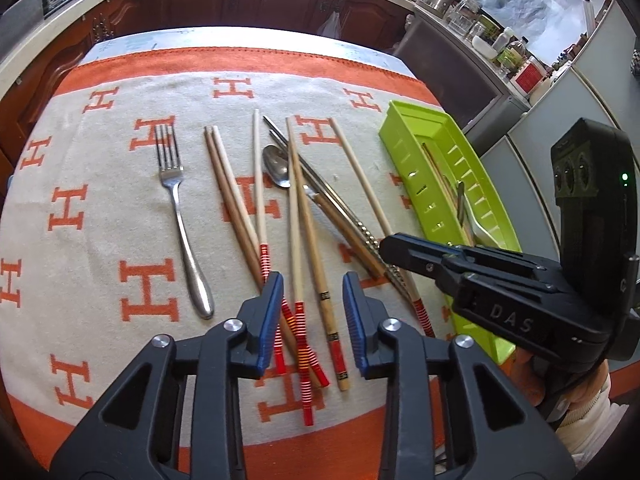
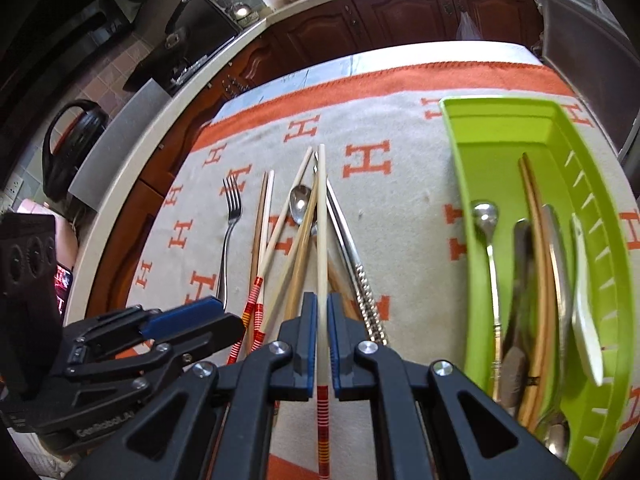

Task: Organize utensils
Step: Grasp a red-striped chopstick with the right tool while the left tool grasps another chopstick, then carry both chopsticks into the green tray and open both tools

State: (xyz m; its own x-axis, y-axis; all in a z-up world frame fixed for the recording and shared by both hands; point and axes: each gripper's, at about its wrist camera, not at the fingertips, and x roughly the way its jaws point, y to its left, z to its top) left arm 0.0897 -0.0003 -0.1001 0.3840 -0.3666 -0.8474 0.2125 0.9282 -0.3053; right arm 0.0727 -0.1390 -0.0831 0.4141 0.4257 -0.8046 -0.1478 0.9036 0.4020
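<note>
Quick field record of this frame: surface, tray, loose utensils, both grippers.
surface: orange and cream cloth
tray: green tray, right side, already holds spoons and chopsticks
loose: fork, spoon, a crossed pile of chopsticks
right gripper: jaws shut on a pale chopstick with a red-striped end
left gripper: jaws open, over the striped chopstick ends, gripping nothing
</note>
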